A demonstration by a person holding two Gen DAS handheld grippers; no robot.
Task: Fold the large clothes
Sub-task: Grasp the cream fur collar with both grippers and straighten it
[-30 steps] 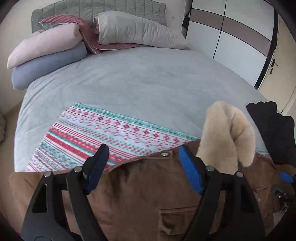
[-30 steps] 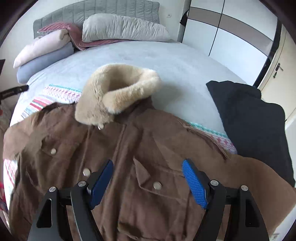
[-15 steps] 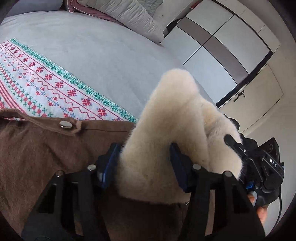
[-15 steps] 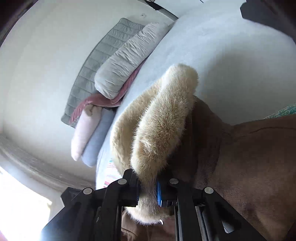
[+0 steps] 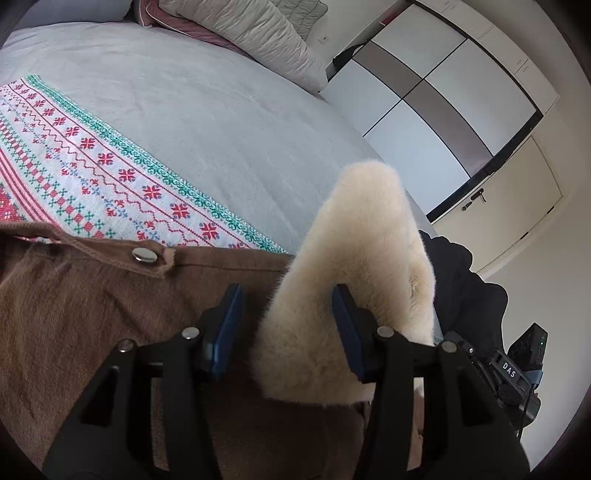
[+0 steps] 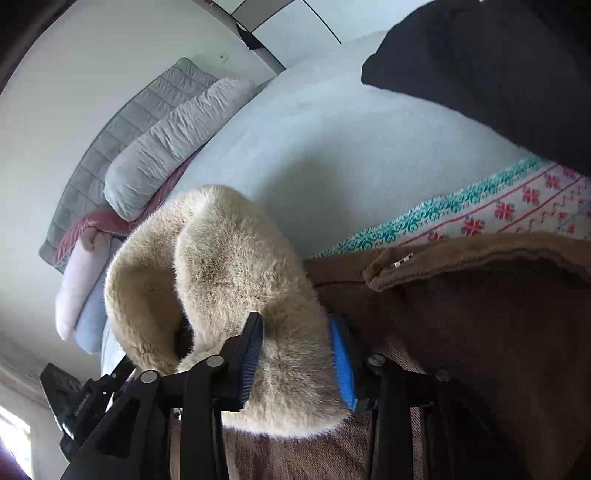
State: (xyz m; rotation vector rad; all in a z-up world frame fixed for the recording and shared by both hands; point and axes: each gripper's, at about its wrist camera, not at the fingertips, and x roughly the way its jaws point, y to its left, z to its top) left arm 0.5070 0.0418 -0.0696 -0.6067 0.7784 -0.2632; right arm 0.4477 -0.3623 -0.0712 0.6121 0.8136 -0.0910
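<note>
A brown jacket (image 5: 92,314) with a cream fur collar (image 5: 354,266) lies on the bed, over a patterned blanket (image 5: 92,158). My left gripper (image 5: 288,325) is open, its jaws apart around the lower part of the collar, with a gap at the left pad. My right gripper (image 6: 299,354) is open too, its blue pads on either side of the other end of the fur collar (image 6: 236,266), not squeezing it. The brown jacket body (image 6: 480,332) fills the lower right of the right wrist view.
A grey bed sheet (image 5: 207,99) stretches behind. Pillows (image 5: 251,29) lie at the headboard (image 6: 122,122). A black garment (image 6: 498,66) lies on the bed to the right. A wardrobe (image 5: 436,110) stands beyond the bed.
Both grippers closed in on the fur collar from over the jacket. The right jaws were pinched on the collar half a second ago and are now wider apart. The left jaws also widened slightly.
</note>
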